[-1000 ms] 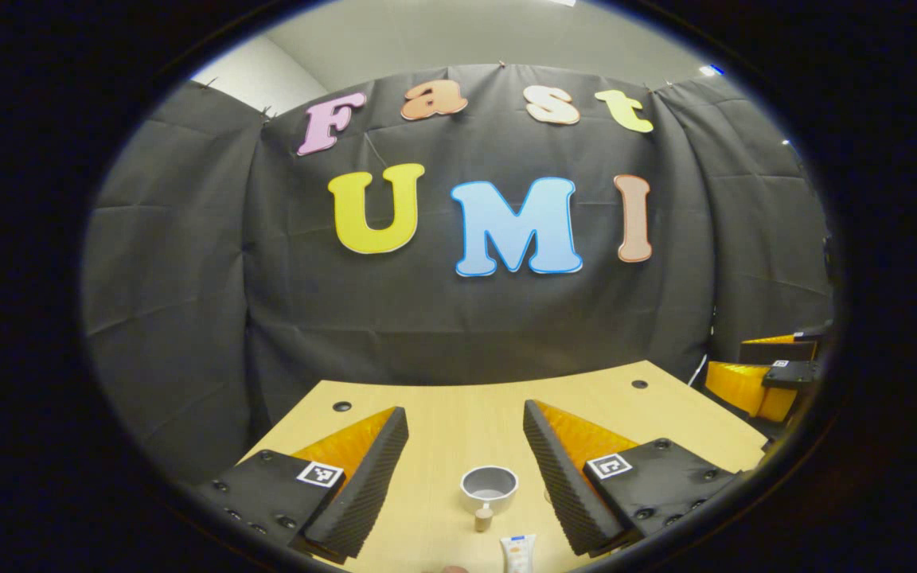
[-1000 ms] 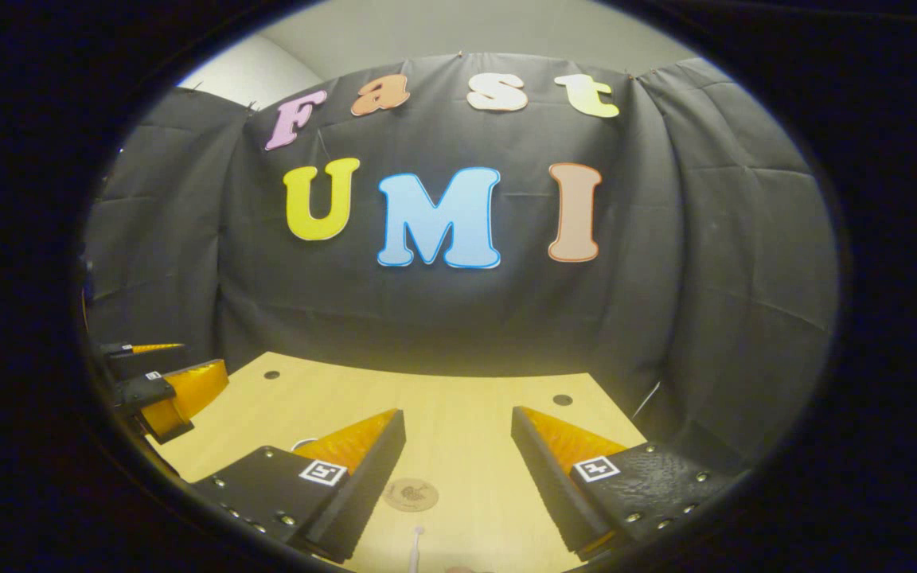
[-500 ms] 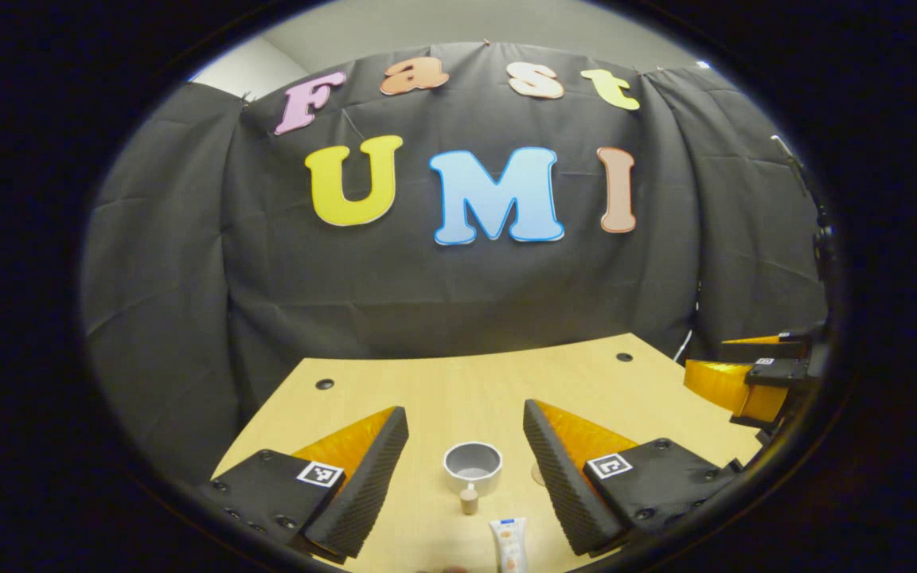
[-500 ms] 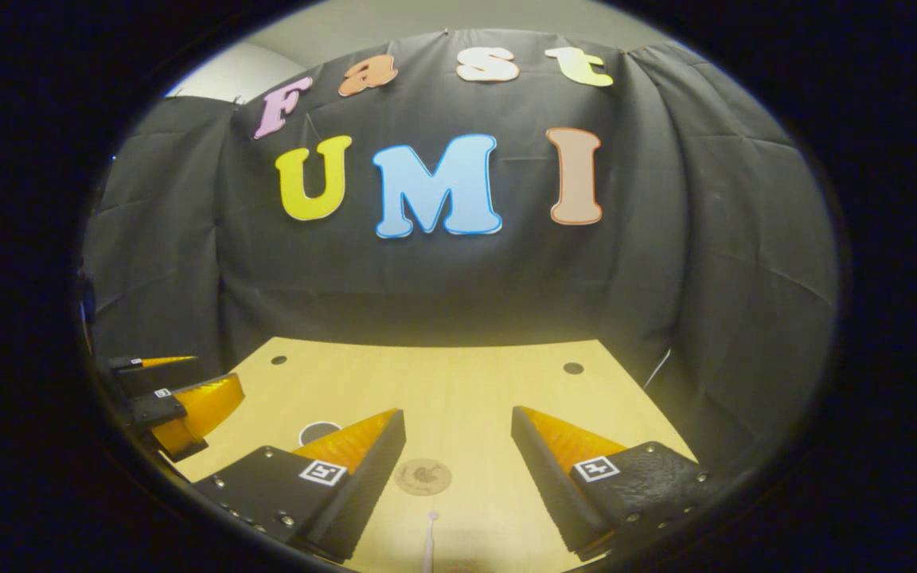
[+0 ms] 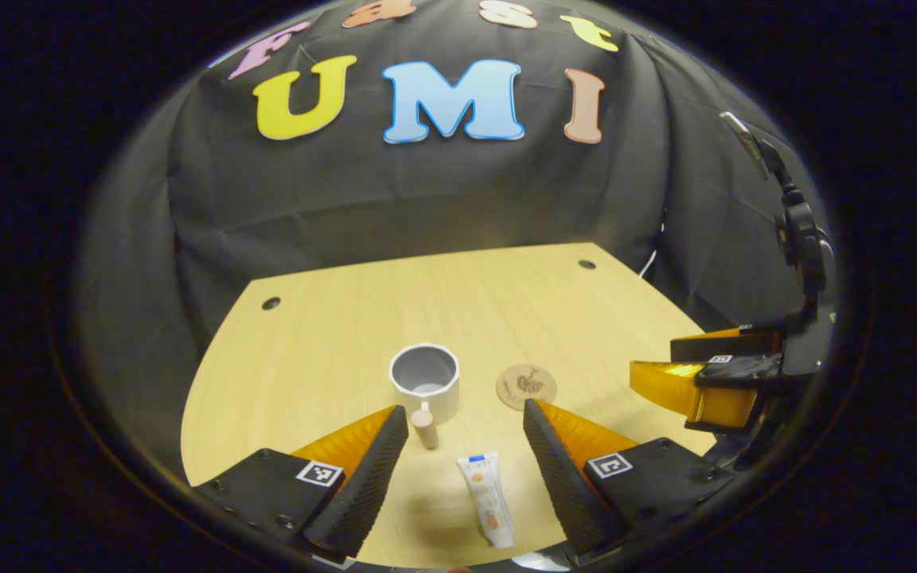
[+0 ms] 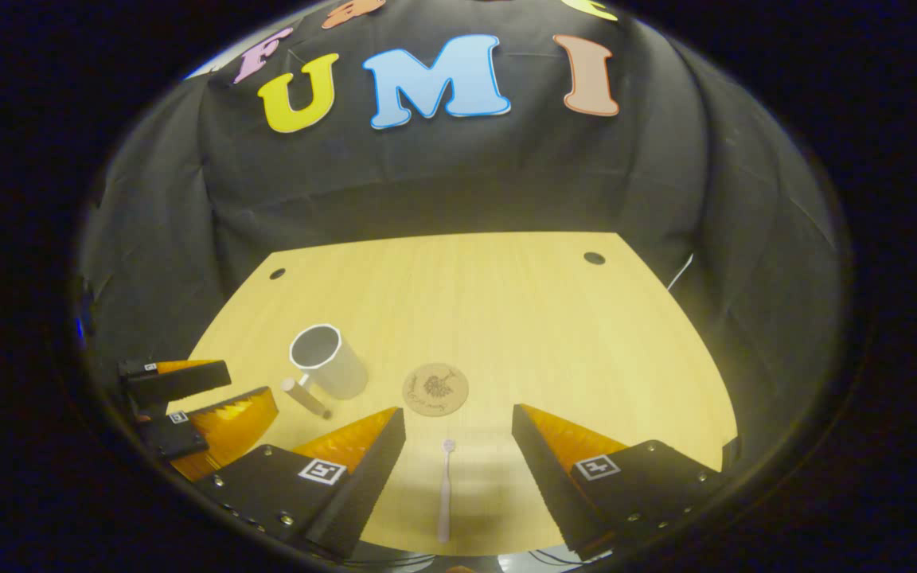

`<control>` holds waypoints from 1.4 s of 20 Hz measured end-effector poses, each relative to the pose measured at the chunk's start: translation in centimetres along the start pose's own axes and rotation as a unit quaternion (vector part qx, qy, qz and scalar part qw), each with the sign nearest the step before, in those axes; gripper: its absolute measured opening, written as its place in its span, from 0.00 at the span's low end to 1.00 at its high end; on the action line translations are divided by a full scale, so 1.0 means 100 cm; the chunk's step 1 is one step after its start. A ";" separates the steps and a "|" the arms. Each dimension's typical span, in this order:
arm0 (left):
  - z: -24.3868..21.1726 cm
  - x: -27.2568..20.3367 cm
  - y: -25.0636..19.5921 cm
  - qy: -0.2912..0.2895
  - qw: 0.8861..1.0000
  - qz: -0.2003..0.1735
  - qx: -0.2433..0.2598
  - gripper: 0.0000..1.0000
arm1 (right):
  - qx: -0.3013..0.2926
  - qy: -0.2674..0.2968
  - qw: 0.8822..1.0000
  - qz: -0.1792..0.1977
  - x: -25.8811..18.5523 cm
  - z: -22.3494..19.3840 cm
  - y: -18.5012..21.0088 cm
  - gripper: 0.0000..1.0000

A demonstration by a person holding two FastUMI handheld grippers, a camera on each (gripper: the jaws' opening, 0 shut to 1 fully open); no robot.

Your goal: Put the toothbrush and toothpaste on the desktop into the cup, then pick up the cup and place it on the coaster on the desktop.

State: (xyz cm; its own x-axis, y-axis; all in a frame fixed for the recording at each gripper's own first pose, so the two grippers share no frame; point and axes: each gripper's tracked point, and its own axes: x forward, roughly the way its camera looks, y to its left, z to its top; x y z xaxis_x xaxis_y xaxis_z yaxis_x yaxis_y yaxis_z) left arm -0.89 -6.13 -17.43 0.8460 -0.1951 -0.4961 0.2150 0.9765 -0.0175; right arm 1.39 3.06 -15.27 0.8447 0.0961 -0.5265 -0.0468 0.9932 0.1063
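A white cup with a wooden handle stands upright on the wooden desktop. A round cork coaster lies just right of it. The white toothpaste tube lies flat between the fingers of my open left gripper, which hovers above it. In the right gripper view a white toothbrush lies lengthwise between the fingers of my open right gripper. Beyond it are the coaster and, further left, the cup. Both grippers hold nothing.
The right gripper shows at the right edge of the left gripper view, and the left gripper at the left of the right gripper view. Two small holes mark the desktop's far corners. Black cloth backs the desk.
Both views have tipped downward and pulled back, so much more desktop shows. The toothpaste and the toothbrush have come fully into sight. Both grippers stayed open.
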 end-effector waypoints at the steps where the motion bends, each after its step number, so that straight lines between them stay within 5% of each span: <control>1: -0.008 0.002 -0.001 0.029 1.000 -0.002 -0.002 0.96 | 0.001 0.020 1.000 0.000 0.003 -0.007 -0.001 0.89; 12: -0.035 -0.020 -0.027 0.236 0.970 -0.035 -0.054 0.99 | 0.016 0.204 0.979 0.006 0.048 -0.112 0.006 0.90; 28: -0.076 -0.016 -0.052 0.342 0.936 0.001 -0.083 0.97 | -0.028 0.322 0.946 -0.029 0.064 -0.169 -0.005 0.92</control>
State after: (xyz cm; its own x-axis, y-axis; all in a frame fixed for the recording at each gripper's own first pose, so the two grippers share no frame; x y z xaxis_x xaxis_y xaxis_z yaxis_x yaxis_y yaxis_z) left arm -7.04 -10.18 -23.13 0.3233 -0.1441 -0.9352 0.0867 0.9887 -0.1224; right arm -2.19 4.32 -32.94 0.3468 0.0438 -0.9369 -0.0546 0.9982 0.0264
